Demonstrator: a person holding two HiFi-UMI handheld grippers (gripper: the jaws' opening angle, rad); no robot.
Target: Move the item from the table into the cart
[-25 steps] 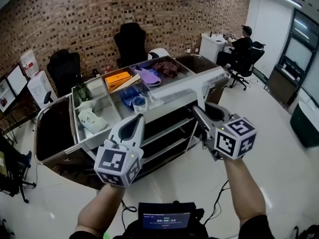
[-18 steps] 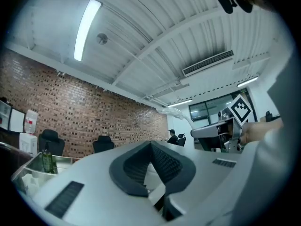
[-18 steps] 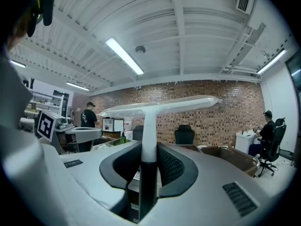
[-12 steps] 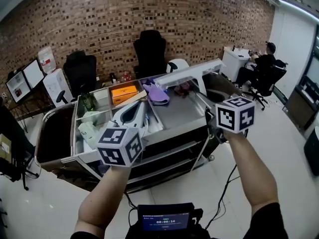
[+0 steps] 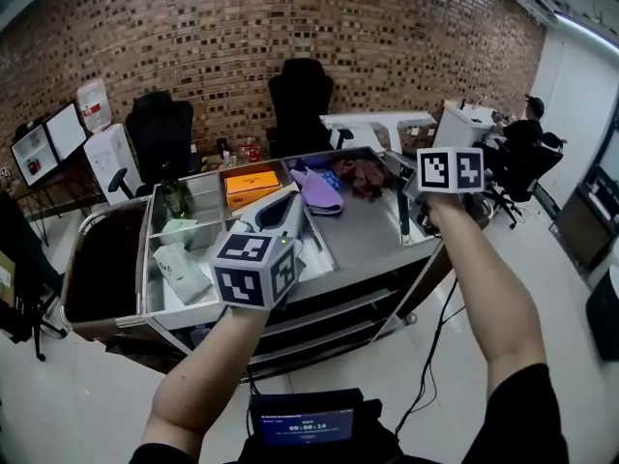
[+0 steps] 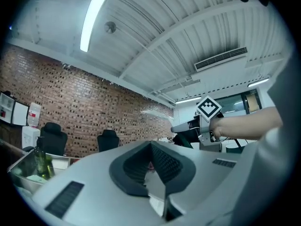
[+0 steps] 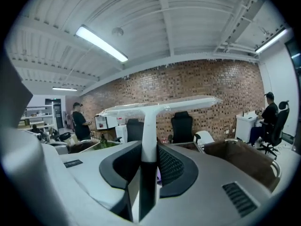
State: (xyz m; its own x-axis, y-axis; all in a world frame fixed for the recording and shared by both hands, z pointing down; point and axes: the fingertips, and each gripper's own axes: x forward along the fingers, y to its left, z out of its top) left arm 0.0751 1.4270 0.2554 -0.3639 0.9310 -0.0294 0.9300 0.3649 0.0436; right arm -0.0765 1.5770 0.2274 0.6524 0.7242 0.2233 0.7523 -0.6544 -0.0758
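Brick wall (image 5: 290,27) and black office chairs (image 5: 300,95) close the far side of an office. Just in front of them stands the compartmented steel cart (image 5: 387,251), with an orange box (image 5: 242,182) and a purple cloth-like piece (image 5: 324,191) already in its far bins. Over the last second both grippers have swung away from the cart's near front and up across its top. The right gripper (image 5: 406,186) holds the white T-shaped tool wrapped in clear plastic (image 5: 377,119) by its stem. Its fingers (image 7: 171,166) stand part-way apart, pressed on either side where the white stem turns dark, and that hold has not altered. A second ago the tool's crossbar lay lower, across the cart's middle. Now it hangs in the air above the far right of the cart, touching nothing, its dark lower end over the flat steel tray on the right. The left gripper (image 5: 285,203) has followed to the near left bins, its fingers (image 6: 132,168) closed together on nothing. By my reading the carry is nearly done. What remains is to lower the tool into a free part of the cart and let go, and the long crossbar may catch the cart's rim on the way down.
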